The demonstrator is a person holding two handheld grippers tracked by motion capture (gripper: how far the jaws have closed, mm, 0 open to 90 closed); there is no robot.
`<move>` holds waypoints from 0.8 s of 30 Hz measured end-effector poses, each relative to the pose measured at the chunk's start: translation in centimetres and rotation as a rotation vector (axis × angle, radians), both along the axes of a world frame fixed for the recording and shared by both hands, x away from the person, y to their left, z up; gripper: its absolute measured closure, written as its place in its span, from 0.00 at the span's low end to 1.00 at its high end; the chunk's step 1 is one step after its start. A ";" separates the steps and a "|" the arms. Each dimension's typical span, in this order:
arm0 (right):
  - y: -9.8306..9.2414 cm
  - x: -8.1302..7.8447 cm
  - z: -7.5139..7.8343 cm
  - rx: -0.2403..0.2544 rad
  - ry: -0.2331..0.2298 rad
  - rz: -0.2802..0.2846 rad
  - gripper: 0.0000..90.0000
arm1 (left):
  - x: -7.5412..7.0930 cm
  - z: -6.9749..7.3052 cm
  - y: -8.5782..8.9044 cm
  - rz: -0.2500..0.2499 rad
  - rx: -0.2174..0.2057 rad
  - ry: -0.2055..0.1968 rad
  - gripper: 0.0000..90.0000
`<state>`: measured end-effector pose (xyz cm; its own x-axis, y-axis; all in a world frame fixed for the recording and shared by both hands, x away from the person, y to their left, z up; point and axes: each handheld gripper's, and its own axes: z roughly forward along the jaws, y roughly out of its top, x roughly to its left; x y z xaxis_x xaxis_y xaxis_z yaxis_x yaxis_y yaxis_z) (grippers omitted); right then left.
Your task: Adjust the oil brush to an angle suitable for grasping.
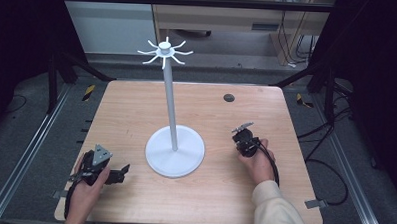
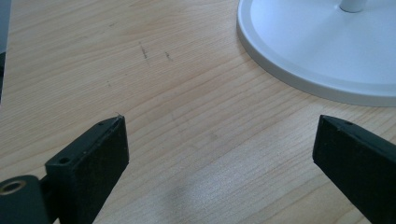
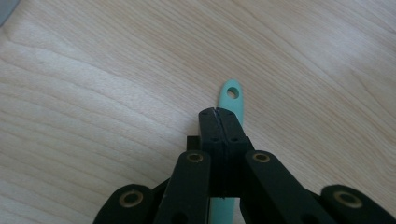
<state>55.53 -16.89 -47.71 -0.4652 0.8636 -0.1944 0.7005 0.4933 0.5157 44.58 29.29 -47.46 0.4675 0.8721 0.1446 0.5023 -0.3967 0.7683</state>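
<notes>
**Two grippers, one teal handle, one white stand**

Two hand-held grippers rest low over a pale wooden table (image 1: pixel 136 110), whose grain runs in long, fine streaks with a few small dark scuffs. No brand, label or writing can be read on anything in the pictures, and no container stands on the table.

In the right gripper view, the right gripper (image 3: pixel 218 112) has its two black jaws pressed flat together, face to face, with only a thin seam between them. A slim teal handle (image 3: pixel 232 95) lies on the wood under and just past the jaw tips. Its end is rounded and pierced by an oval hanging hole, and its surface looks smooth and matte, like plastic or silicone. More teal shows below the linkage. Whether the jaws pinch the handle or merely sit over it I cannot tell.

In the left gripper view, the left gripper (image 2: pixel 219 140) has its blocky black jaws standing wide apart, with bare wood between them.

A white stand (image 1: pixel 174 151) sits at the table's middle, between the two hands: a round, flat, rimmed base, a thin upright pole, and a crown of curved hooks on top. The left gripper lies near the base; the teal handle is on the stand's other side, under the right gripper.
</notes>
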 end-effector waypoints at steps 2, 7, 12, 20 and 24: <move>-0.5 0.1 0.1 0.016 -0.004 -0.021 1.00 | 0.0 0.0 0.0 -0.002 0.002 0.002 0.04; -1.0 0.1 0.2 0.045 0.006 -0.030 1.00 | 0.0 0.0 -0.1 -0.007 0.008 0.002 0.04; -1.6 -0.3 0.9 0.079 0.006 -0.040 1.00 | 0.0 -0.1 -0.1 -0.009 0.011 0.001 0.04; -3.2 -1.9 2.3 0.134 0.077 -0.071 0.92 | 0.0 0.0 -0.1 -0.012 0.005 0.000 0.04; -3.6 -2.0 2.5 0.137 0.097 -0.073 0.87 | 0.0 -0.1 -0.2 -0.012 0.008 0.002 0.03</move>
